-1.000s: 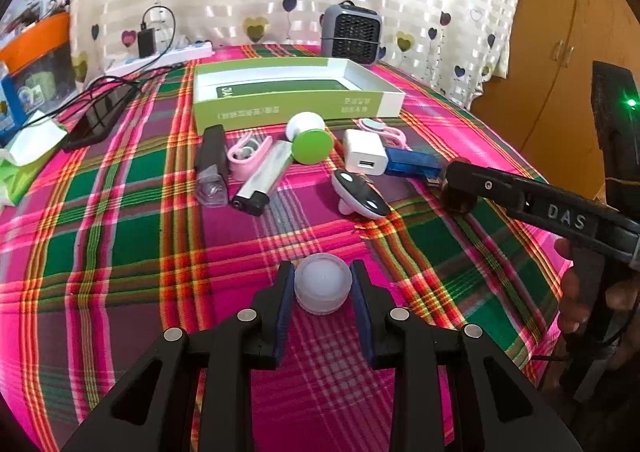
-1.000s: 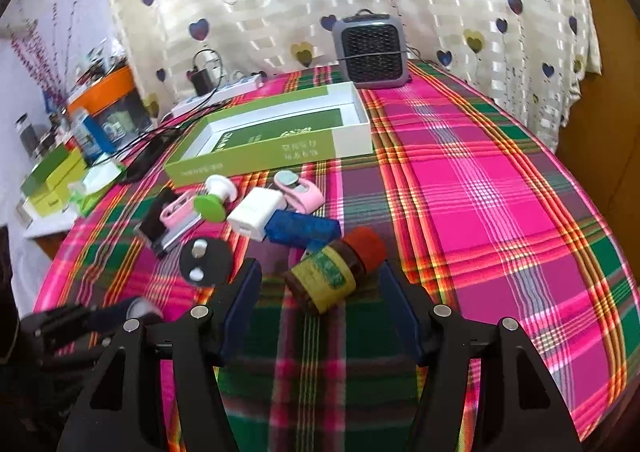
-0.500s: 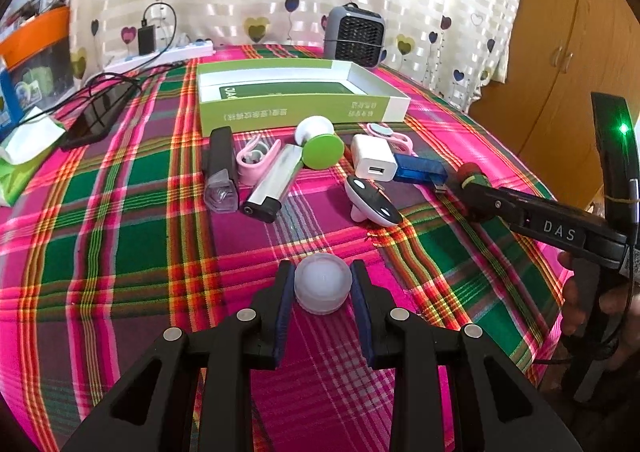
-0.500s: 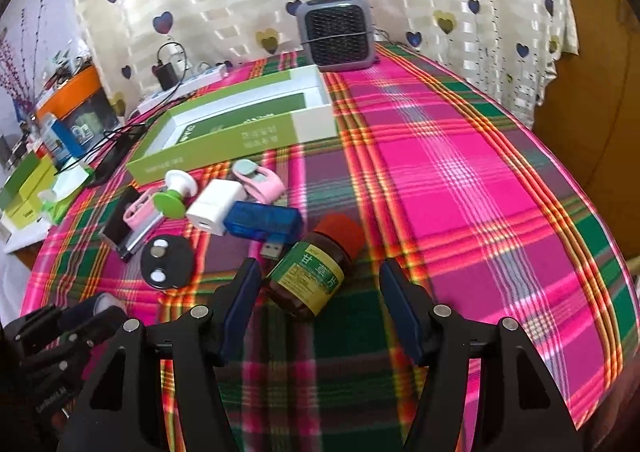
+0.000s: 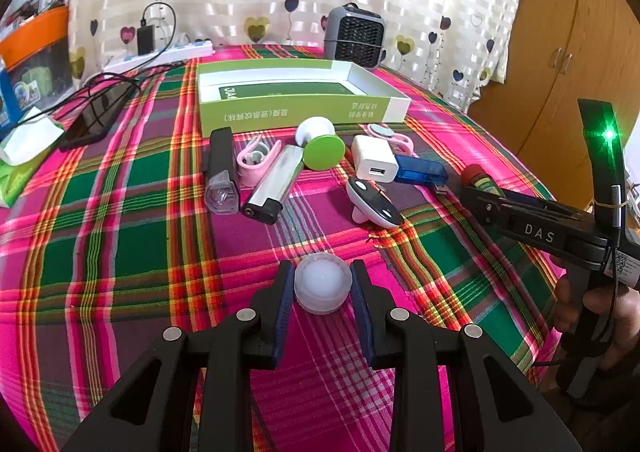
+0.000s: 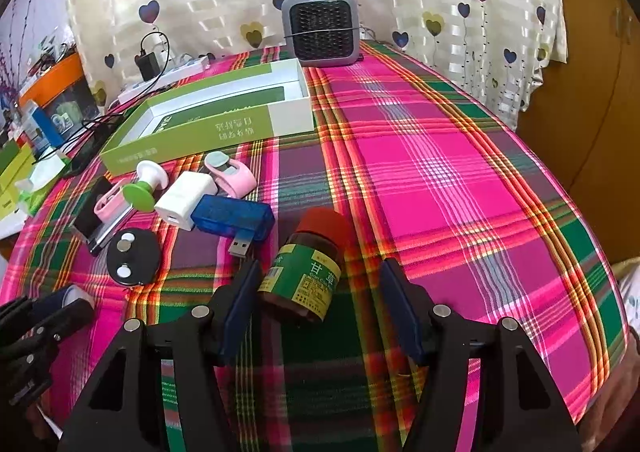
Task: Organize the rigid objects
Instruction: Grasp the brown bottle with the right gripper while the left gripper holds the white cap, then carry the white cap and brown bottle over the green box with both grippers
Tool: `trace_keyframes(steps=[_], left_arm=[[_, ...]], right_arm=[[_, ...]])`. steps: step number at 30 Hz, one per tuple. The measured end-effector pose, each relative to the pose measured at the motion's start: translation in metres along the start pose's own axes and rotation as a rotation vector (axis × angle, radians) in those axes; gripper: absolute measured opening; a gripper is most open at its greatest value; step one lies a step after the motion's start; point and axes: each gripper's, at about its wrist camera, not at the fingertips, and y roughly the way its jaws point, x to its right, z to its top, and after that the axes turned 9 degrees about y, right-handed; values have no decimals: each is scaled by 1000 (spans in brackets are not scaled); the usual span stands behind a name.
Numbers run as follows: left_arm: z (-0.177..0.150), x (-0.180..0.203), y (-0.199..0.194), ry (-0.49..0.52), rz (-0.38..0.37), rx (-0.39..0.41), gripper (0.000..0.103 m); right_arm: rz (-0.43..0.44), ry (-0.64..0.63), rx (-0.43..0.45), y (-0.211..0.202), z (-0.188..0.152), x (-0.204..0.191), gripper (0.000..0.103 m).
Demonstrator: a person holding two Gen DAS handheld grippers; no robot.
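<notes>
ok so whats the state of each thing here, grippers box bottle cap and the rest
left gripper: shut on the white cap
right gripper: open, jaws just been closing around the bottle, right pad clear of it
brown bottle: lying on its side, red lid on
green box: open, nothing inside
blue usb stick: plug uncovered
phone: screen dark, cable lying across it

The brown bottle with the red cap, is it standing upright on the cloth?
No, the brown bottle lies on its side on the plaid cloth, red cap pointing away, between the open right tongs.
</notes>
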Motion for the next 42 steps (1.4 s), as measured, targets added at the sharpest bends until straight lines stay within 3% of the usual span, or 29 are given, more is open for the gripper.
trace_keyframes(steps=[8,13,27,42], left_arm=[[0,-1,0,3,5,-2,27],[0,-2,1,2,9,-3,27],[4,-6,-4,-12,52,-9,27],[31,-7,-17,-8,88,19,27]], right_arm=[[-10,-6,14,1,0,1,38],[-1,-28,16,1,-1,-1,33],[59,-36,20,-5,1,-3,33],[121,-55,55,-18,19,-8,33]])
